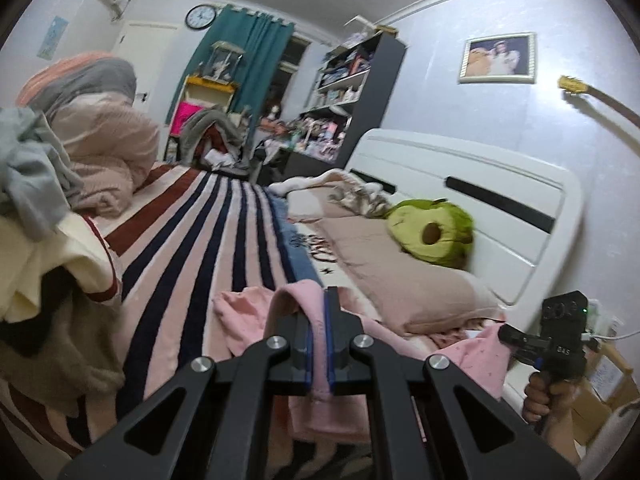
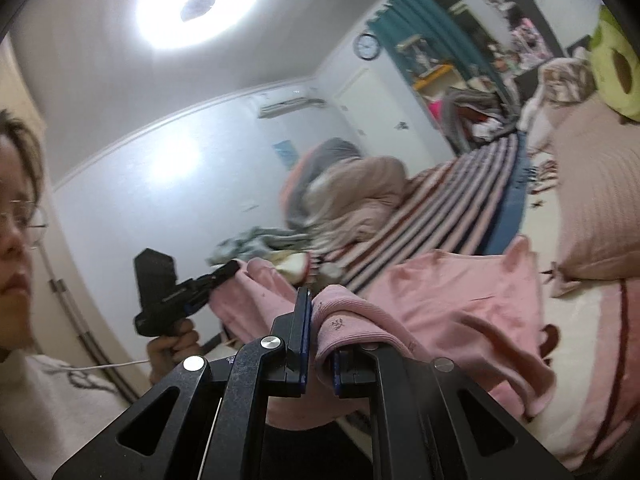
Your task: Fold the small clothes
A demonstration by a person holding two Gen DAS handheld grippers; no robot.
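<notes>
- Your left tongs (image 1: 319,332) are closed tight on a fold of the pink garment (image 1: 256,320), fabric pinched between the blue pads.
- Your right tongs (image 2: 320,332) are clamped on its ribbed edge.
- The garment hangs between both tongs above the striped bed (image 1: 192,240), pillow (image 1: 392,272) at 2 o'clock.

Bright round ceiling lamp (image 2: 199,3) blown out to white glare, its sheen on the wall (image 2: 172,160) (soft patch), fisheye bending, black corners, slight motion blur
</notes>
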